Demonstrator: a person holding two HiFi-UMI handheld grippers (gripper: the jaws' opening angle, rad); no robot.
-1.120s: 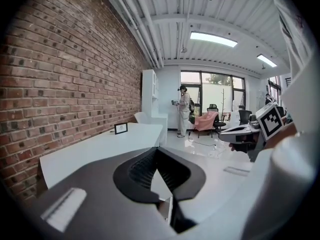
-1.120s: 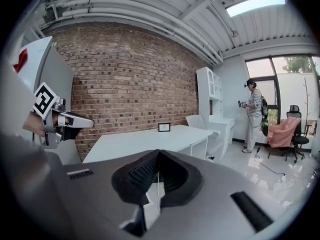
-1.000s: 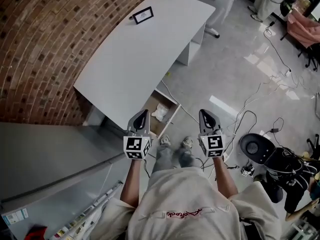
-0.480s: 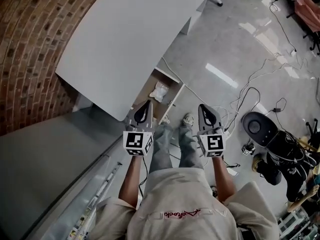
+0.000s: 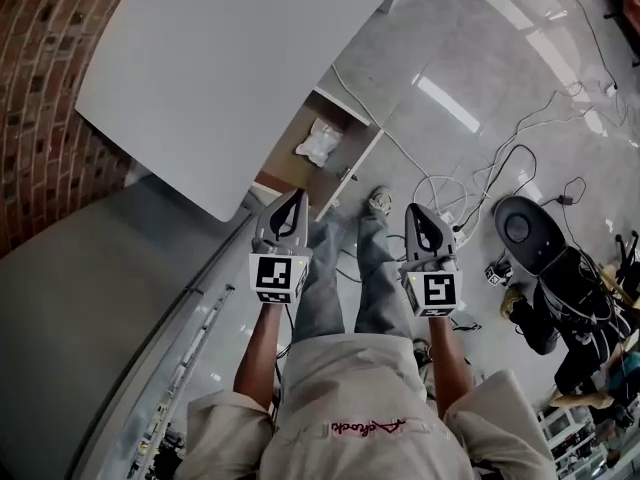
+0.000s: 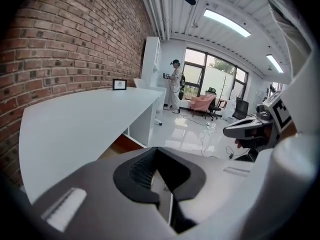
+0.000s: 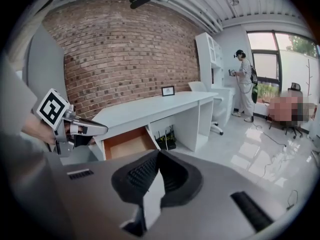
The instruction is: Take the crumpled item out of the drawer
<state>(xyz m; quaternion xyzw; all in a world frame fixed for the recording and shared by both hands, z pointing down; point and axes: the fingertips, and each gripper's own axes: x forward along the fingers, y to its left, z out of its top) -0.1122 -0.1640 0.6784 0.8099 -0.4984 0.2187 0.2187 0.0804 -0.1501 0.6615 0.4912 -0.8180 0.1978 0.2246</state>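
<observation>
While I am holding my left gripper (image 5: 290, 206) and right gripper (image 5: 418, 220) closed and empty, the crumpled item (image 5: 320, 141) is lying ahead in the drawer (image 5: 355, 168); nearer the left.

Right gripper (image 7: 157, 154), jaws together and empty; open drawer (image 7: 124, 143) beyond the jaws, under the white tabletop (image 7: 150, 109); left gripper (image 7: 75, 129) to their left.

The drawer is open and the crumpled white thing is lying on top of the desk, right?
Not quite. The drawer is open, but the crumpled white thing lies inside it, not on top of the desk. The head view shows this.
</observation>
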